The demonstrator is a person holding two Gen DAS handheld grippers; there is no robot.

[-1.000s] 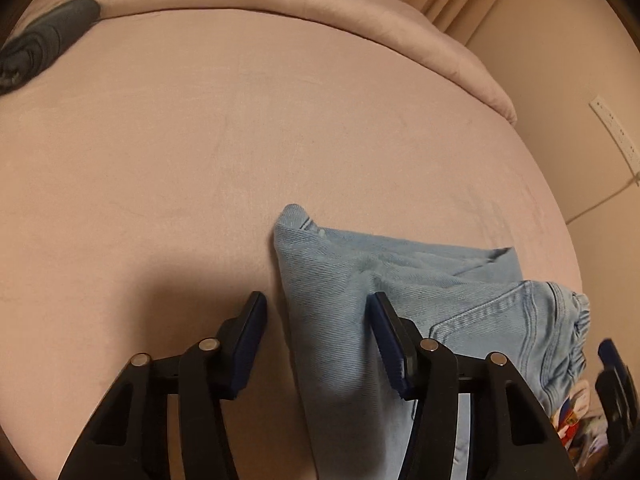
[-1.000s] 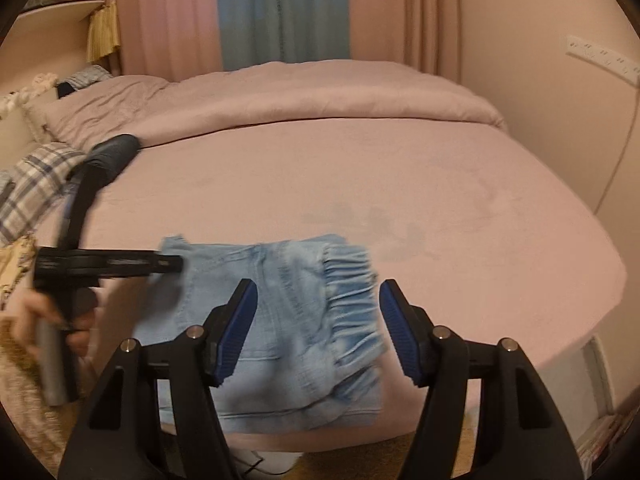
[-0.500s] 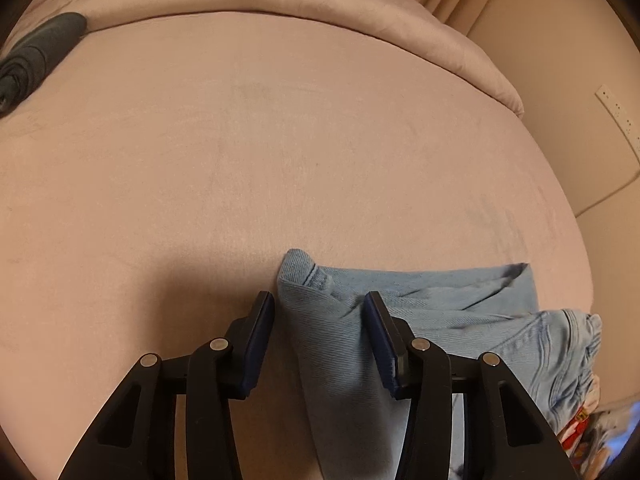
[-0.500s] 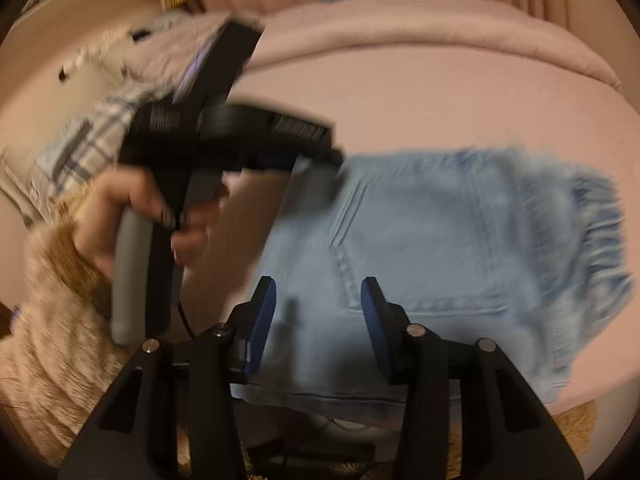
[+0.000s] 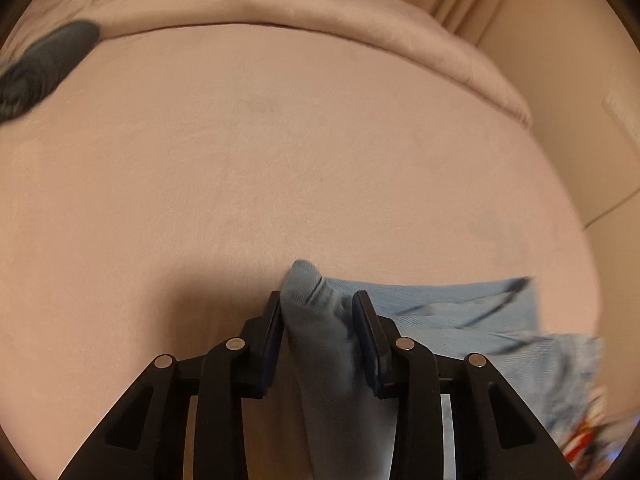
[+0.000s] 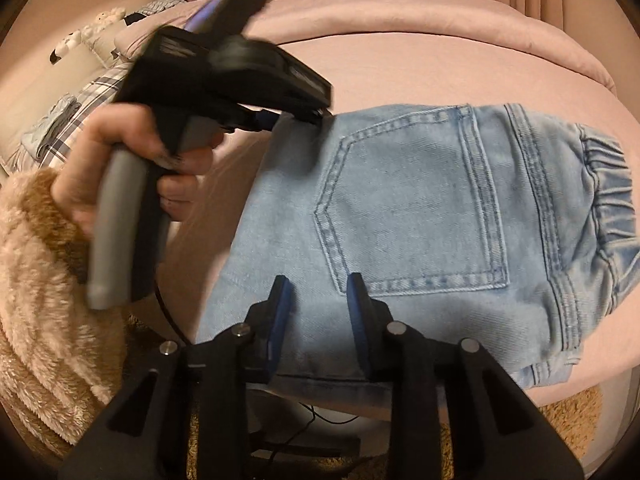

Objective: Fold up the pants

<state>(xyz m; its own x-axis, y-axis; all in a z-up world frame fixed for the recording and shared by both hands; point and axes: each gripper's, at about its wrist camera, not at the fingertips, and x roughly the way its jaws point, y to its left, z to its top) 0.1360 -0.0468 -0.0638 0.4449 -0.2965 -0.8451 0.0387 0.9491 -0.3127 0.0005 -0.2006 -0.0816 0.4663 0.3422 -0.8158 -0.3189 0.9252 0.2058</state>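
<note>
Light blue denim pants (image 6: pixel 420 208) lie folded on the pink bed, back pocket up, elastic waistband to the right. In the left wrist view my left gripper (image 5: pixel 318 312) is shut on the far left corner of the pants (image 5: pixel 312 320), and the bunched cloth fills the gap between the pads. The left gripper also shows in the right wrist view (image 6: pixel 296 116), pinching that corner. My right gripper (image 6: pixel 316 300) has its jaws partly closed around the near edge of the pants, at the left; whether the pads pinch the cloth is unclear.
The pink bed (image 5: pixel 280 140) stretches far behind the pants, with a rolled duvet (image 5: pixel 320 4) at the back. A dark garment (image 5: pixel 44 64) lies at the far left. A plaid cloth (image 6: pixel 80 104) and pillows lie left. The bed's edge and the floor are just below the pants.
Both grippers moved in onto the left end of the pants and narrowed. The left one closed on the far corner, the right one came down over the near edge.
</note>
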